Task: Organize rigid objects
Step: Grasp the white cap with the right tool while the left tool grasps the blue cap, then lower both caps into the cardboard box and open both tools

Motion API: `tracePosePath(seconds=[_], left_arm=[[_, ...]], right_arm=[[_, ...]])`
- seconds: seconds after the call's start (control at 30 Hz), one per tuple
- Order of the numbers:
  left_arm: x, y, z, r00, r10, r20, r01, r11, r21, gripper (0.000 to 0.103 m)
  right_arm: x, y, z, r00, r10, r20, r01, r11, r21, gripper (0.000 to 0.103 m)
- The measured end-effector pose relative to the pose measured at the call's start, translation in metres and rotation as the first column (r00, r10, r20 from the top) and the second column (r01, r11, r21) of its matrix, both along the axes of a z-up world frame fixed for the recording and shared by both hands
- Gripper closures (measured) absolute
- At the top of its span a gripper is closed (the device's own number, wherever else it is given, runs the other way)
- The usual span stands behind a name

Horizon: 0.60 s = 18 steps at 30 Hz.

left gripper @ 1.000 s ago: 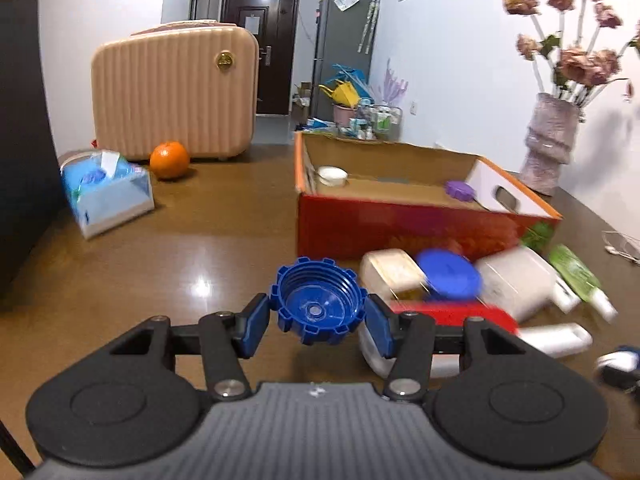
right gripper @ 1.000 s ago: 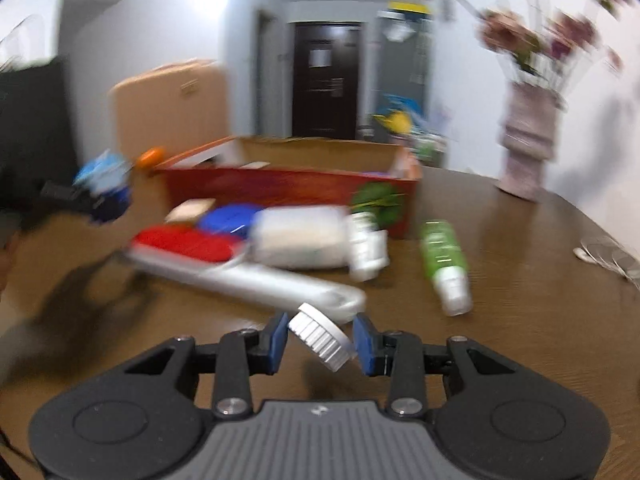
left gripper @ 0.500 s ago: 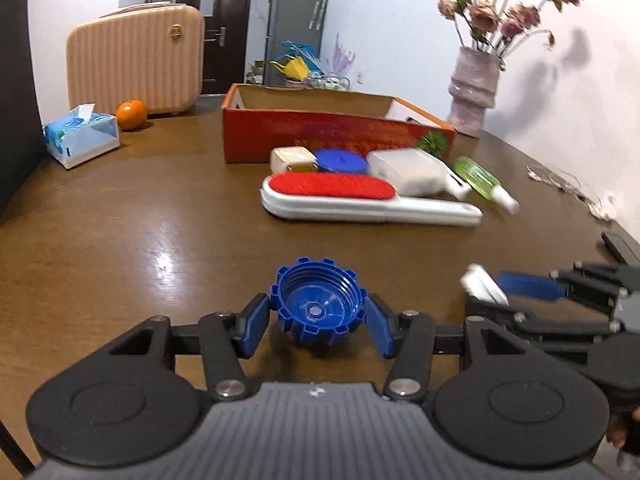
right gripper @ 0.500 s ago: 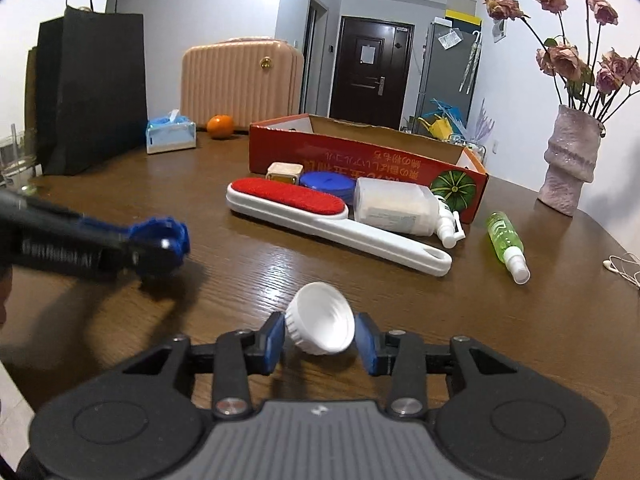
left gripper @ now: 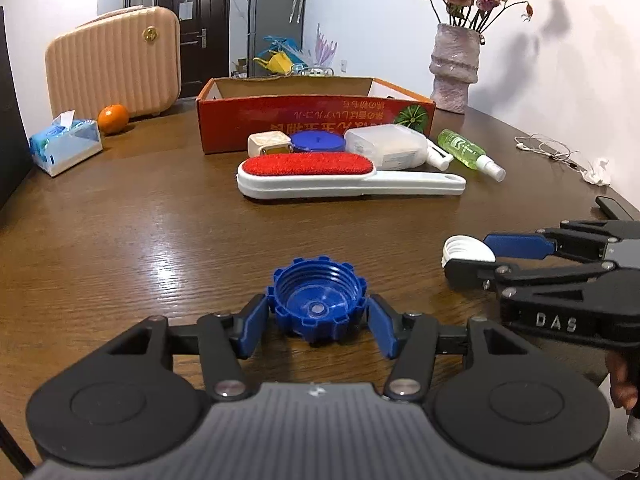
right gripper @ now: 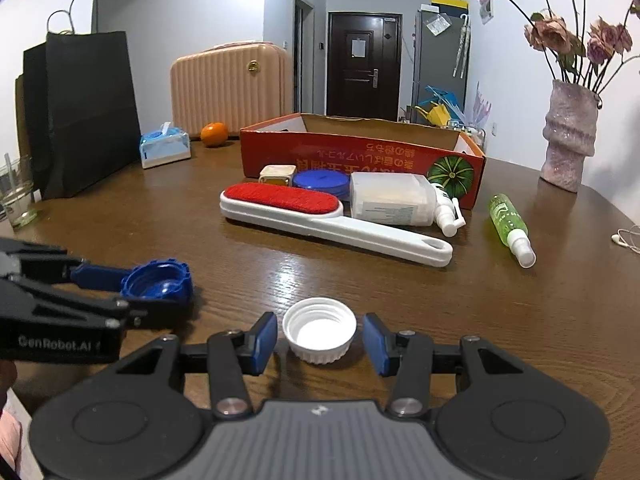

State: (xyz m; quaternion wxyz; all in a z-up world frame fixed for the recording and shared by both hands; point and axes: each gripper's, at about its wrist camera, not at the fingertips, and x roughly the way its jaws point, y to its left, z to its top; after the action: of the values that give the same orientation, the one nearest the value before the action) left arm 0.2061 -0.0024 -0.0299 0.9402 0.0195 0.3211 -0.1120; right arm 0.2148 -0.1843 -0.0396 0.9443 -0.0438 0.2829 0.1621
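Left wrist view, glossy brown wooden table [left gripper: 120,240], red cardboard box [left gripper: 312,120] and pink suitcase [left gripper: 114,64] toward upper frame, left gripper [left gripper: 316,322] parted around blue cap [left gripper: 316,306] at lower centre, small gaps either side, right gripper [right gripper: 320,344] wide apart, white cap [right gripper: 319,329] resting loose between its fingers.

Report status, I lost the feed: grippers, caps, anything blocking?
Left gripper open, blue cap on table between fingers. Right gripper open around white cap, mouth up. Lint brush lies ahead of red box.
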Motion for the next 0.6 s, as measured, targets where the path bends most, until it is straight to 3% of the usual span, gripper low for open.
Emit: tracePosePath(seconds=[0.13, 0.2, 0.47, 0.6], left_arm=[[0.005, 0.001, -0.002, 1.000, 0.002, -0.004, -0.002, 1.000, -0.001, 0.043], [0.007, 0.001, -0.002, 1.000, 0.007, -0.004, -0.007, 1.000, -0.011, 0.048], [0.017, 0.001, -0.001, 1.000, 0.006, 0.000, -0.006, 1.000, -0.009, 0.049], [0.027, 0.004, 0.012, 1.000, -0.007, 0.023, 0.008, 0.999, -0.034, 0.049]], right_arm=[[0.006, -0.001, -0.002, 1.000, 0.006, -0.016, -0.006, 1.000, 0.002, 0.064], [0.007, -0.001, -0.002, 1.000, 0.010, -0.018, -0.010, 1.000, 0.000, 0.064], [0.018, -0.007, 0.000, 1.000, -0.006, -0.023, 0.007, 1.000, 0.009, 0.064], [0.033, -0.018, 0.016, 1.000, -0.011, -0.008, 0.011, 0.998, 0.066, 0.064]])
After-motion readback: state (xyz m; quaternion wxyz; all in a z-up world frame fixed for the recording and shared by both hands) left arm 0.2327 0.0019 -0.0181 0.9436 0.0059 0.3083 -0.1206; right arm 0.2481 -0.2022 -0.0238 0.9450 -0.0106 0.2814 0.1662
